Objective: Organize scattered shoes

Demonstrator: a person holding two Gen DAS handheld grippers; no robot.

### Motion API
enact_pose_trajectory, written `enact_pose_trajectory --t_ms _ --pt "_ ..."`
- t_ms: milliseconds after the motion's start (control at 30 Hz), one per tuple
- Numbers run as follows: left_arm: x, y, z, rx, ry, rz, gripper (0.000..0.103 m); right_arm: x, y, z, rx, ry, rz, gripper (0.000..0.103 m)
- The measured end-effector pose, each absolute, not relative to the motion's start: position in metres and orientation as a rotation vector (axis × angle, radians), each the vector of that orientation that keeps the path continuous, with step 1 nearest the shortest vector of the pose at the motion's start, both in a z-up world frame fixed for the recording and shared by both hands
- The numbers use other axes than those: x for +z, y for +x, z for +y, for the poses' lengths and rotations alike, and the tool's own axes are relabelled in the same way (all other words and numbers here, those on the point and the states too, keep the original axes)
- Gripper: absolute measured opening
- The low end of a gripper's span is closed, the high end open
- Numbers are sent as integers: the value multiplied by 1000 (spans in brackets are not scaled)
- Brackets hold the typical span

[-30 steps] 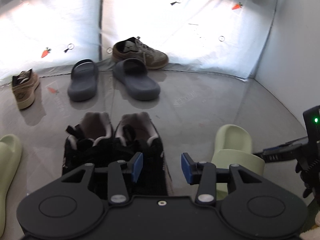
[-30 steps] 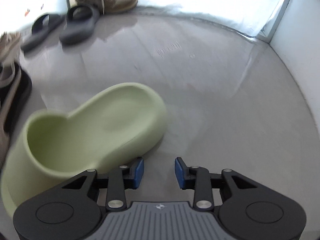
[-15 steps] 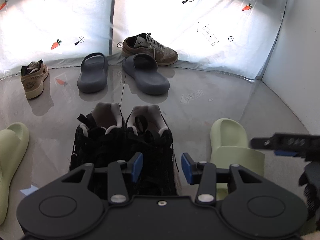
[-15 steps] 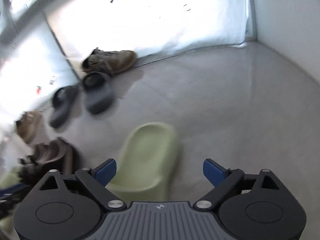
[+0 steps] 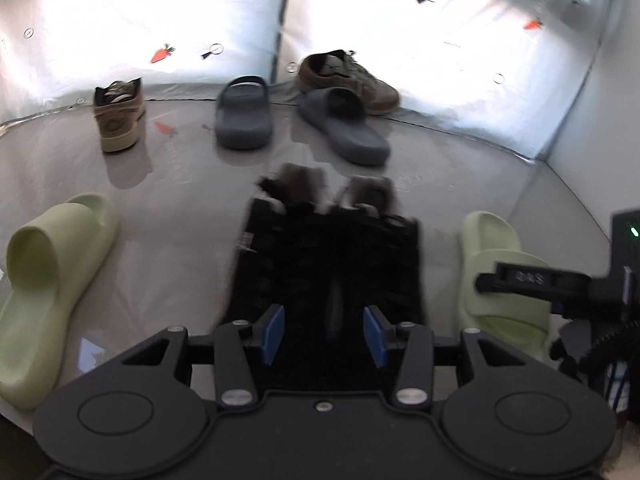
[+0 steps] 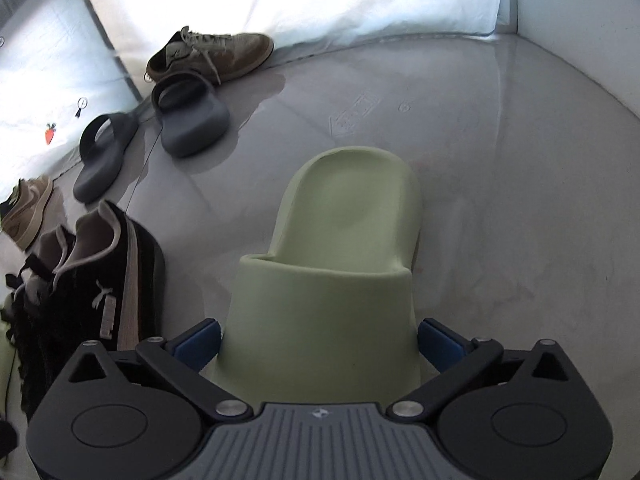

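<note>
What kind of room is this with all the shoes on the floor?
Probably a small test booth, not a home: white sheet walls printed with little carrots, a bare grey floor, and only scattered shoes such as the green slide and grey slides.

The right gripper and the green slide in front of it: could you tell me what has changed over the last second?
The right gripper swung round to face the green slide and its jaws, nearly closed before, are opening, now straddling the strap without pressing it. The slide sits on the floor, ungripped. The black sneakers, grey slides and brown sneakers stayed put.
</note>
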State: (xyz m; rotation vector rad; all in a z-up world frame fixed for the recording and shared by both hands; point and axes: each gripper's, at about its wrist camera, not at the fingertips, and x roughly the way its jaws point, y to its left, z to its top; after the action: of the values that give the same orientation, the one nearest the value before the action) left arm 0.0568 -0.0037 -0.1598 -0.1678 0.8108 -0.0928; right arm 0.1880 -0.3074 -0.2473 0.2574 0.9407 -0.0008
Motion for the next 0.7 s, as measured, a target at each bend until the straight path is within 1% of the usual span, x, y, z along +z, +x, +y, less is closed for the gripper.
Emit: enact_pose_trajectory --t_ms 133,300,400,467,600,667,700 --pt "-155 65 28 -182 -145 770 45 -245 187 -306 -39 275 932 101" --pt "-150 85 81 -232 -158 719 45 -238 155 -317 -166 472 860 100" --pt "-148 87 110 -248 -160 702 45 -222 125 -321 -256 602 764 100" --pt "-149 85 126 -248 -158 700 45 -209 112 -317 -279 623 713 98" --pt "-152 78 154 -208 -213 712 45 -185 97 -294 -257 643 633 92" --pt "-153 72 164 -192 -234 705 45 -173 93 -279 -232 641 607 87" --pt "-154 69 167 -183 -239 702 45 -167 91 -272 -219 640 594 82"
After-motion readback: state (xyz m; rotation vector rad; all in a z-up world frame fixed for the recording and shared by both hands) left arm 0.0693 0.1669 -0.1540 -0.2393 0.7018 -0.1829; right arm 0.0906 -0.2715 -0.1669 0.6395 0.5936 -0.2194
